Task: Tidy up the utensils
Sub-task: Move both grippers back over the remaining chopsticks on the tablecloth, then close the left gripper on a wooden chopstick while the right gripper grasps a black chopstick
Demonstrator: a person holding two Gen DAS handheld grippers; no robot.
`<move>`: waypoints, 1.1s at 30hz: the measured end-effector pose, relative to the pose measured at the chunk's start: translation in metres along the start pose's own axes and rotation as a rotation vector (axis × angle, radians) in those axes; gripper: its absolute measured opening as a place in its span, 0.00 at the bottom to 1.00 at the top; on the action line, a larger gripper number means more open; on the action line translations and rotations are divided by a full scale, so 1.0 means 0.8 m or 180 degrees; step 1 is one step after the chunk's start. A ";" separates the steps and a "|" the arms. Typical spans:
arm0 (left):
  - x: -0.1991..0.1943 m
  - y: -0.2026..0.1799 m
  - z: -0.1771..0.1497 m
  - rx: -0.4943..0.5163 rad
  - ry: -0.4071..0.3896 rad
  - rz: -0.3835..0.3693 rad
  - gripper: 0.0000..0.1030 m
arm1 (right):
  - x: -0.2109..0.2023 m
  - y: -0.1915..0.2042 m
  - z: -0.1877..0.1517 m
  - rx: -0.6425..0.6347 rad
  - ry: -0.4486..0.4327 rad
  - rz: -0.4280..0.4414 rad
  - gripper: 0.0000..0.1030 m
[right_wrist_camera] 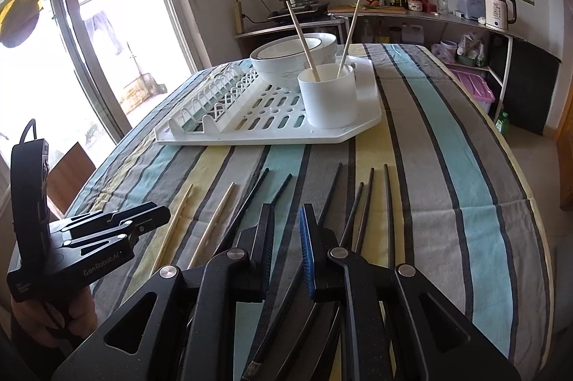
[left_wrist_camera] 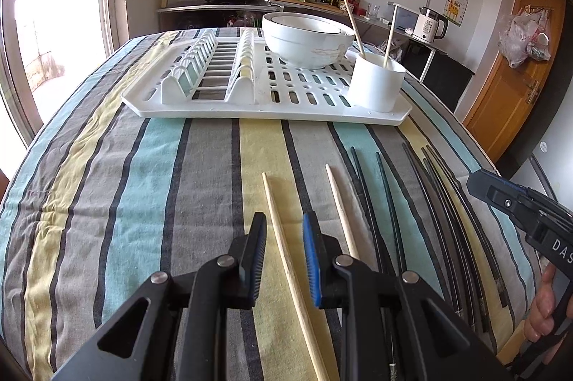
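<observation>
Striped tablecloth [left_wrist_camera: 143, 166] covers the table. White drying rack [left_wrist_camera: 200, 101] sits at its far side; all else is placed from it. On the rack: stacked white bowls [left_wrist_camera: 304, 40] at the back, white utensil cup [left_wrist_camera: 376, 83] at the near right corner, holding two wooden chopsticks [left_wrist_camera: 349, 12] upright. Nearer than the rack, flat on the cloth: two wooden chopsticks [left_wrist_camera: 283, 259], then black chopsticks [right_wrist_camera: 365, 219] further right. Left gripper [left_wrist_camera: 284, 253] hangs over one wooden chopstick, jaws narrowly apart, gripping nothing. Right gripper [right_wrist_camera: 288, 244] above the black ones, likewise narrow, empty.
</observation>
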State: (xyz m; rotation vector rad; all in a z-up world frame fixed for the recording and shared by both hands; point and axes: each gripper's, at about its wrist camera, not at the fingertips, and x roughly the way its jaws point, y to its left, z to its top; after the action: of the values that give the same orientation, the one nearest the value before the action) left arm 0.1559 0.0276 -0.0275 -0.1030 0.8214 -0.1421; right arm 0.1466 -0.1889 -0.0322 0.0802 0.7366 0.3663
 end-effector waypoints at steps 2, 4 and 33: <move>0.001 0.001 0.002 0.0004 0.0002 -0.0004 0.21 | 0.005 -0.001 0.003 0.0003 0.0020 -0.0010 0.14; 0.002 0.001 0.003 0.0004 0.0002 -0.0004 0.21 | 0.009 0.000 0.005 -0.0022 0.0041 -0.0011 0.14; 0.044 -0.008 0.020 0.0092 0.0266 0.0173 0.22 | 0.093 -0.014 0.025 -0.0009 0.0727 -0.0448 0.13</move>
State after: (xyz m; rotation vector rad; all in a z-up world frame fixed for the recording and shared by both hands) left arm 0.1905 0.0161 -0.0412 -0.0477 0.9045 -0.1077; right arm 0.2140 -0.1722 -0.0679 -0.0168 0.9617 0.2440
